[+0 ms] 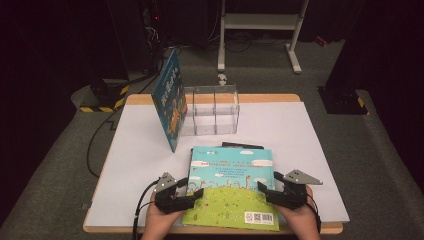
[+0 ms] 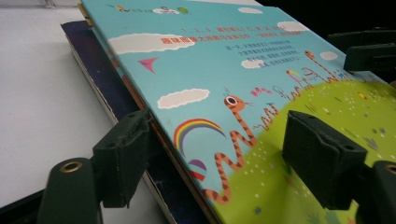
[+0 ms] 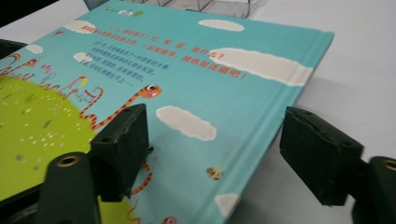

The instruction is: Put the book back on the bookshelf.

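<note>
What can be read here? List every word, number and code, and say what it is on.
top book, back cover: red and dark lines of Chinese characters, too blurred to quote.
Same cover, near corner: a QR code and a barcode; digits too small to read.
standing book: orange title lettering, unreadable.
Nothing else bears text.
</note>
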